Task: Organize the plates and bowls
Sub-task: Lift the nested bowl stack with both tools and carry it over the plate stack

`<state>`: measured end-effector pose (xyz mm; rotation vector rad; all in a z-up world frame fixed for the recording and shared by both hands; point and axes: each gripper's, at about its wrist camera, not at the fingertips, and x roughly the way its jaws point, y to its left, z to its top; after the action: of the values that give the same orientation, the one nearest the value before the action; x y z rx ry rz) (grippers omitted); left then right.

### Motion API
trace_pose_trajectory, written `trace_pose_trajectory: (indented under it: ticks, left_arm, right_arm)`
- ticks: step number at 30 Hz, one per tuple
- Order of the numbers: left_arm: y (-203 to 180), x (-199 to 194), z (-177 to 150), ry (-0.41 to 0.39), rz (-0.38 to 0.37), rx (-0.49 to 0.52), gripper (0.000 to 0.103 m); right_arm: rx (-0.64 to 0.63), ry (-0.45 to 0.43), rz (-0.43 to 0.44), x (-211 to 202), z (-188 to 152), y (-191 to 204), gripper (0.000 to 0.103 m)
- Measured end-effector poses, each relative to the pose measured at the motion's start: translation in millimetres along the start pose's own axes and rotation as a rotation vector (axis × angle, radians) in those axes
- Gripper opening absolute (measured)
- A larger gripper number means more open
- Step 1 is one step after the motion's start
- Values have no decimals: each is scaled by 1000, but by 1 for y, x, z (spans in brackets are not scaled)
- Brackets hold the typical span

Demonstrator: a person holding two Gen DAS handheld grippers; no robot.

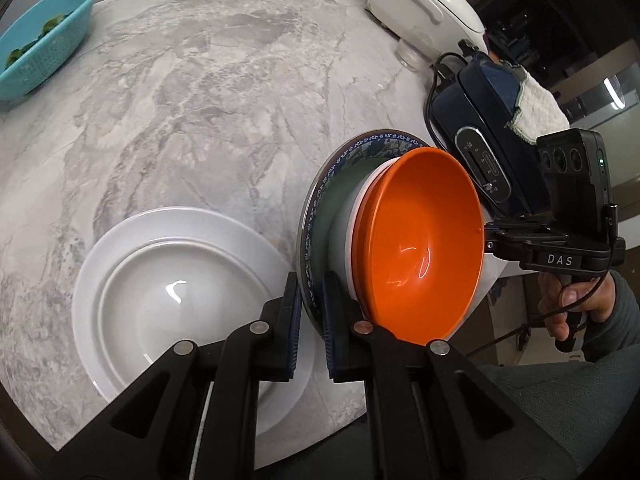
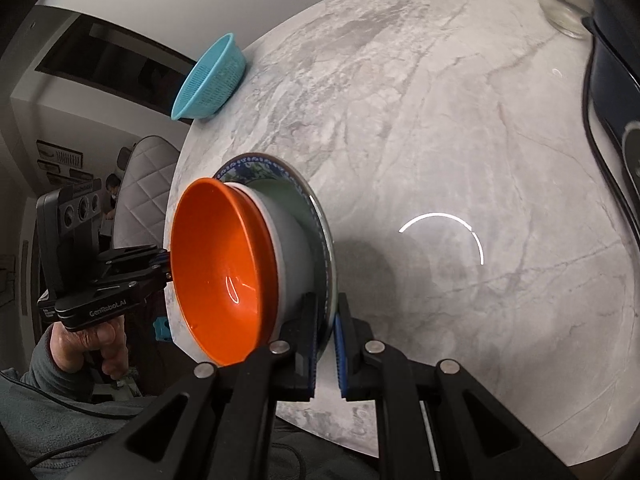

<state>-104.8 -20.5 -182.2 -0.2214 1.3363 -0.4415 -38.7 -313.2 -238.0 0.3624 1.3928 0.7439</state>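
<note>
Both claws hold the same stack up off the desk [image 1: 224,92]. The left claw [image 1: 311,320] pinches one edge of the blue patterned plate [image 1: 352,148], and the right claw [image 2: 326,344] pinches the other edge, so each claw is closed tight on that plate. On the plate sits a white bowl [image 1: 344,236], and an orange bowl [image 1: 424,248] sits inside the white one. The whole stack looks tipped on its side, though the round lens may be bending the view. Just beside it, a big white plate [image 1: 172,280] lies flat on the desk with nothing on it. So the two bowls are already nested and stand on the blue plate. What seems left is to set this stack down, maybe on the white plate, so all the dishes make one pile. A teal basket [image 1: 44,40] sits far off at the desk edge.
</note>
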Motion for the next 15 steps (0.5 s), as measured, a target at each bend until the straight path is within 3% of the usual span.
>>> trace_pose_trajectory:
  ticks: [7, 15]
  left_arm:
    - [51, -55, -36, -53, 45, -105, 7]
    - [100, -67, -68, -52, 67, -179, 7]
  right_arm:
    - [-87, 54, 45, 31, 10, 64, 11]
    - [-150, 121, 51, 78, 16, 110, 11]
